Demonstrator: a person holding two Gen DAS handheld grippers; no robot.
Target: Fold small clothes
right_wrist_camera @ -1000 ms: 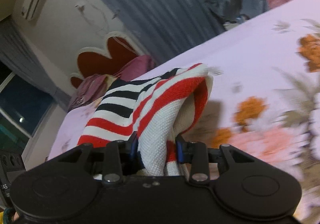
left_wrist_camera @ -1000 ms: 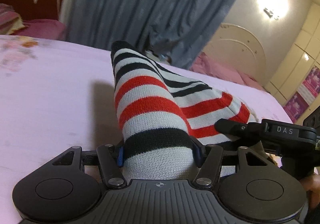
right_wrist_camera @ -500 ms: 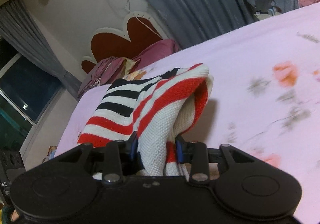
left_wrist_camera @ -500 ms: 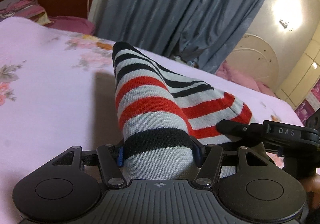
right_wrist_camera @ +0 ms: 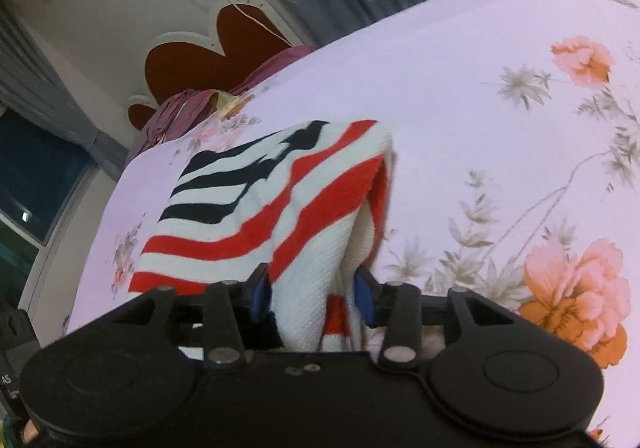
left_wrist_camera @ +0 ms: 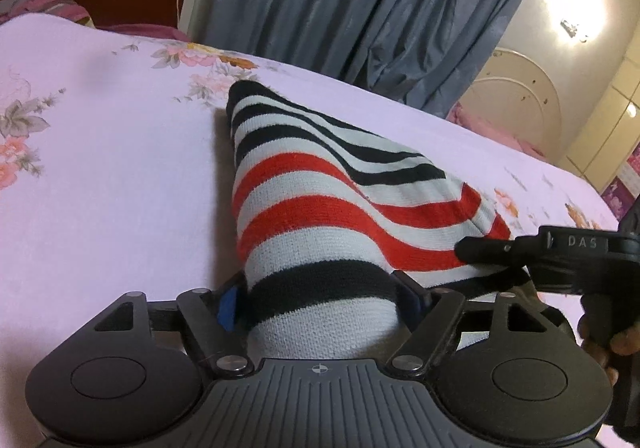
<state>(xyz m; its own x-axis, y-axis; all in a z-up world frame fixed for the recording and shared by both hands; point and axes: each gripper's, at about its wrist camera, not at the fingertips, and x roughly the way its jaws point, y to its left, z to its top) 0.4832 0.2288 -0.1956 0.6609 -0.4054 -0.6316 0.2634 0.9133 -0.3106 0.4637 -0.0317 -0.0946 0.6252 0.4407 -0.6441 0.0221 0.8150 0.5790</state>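
My left gripper is opening, with the striped knit between its jaws. The knit lies on the bed ahead of me. My right gripper is opening too, with the knit's other end between its jaws.

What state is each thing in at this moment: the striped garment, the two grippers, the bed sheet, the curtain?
Striped garment: folded over, bunched, one end between each gripper's jaws, far part lying on the sheet.
Left gripper: jaws opening, cloth between them.
Right gripper: jaws opening, cloth between them.
Floral bed sheet: spread flat and smooth.
Grey curtain: drawn, hanging in folds.
Wall lamp: lit.
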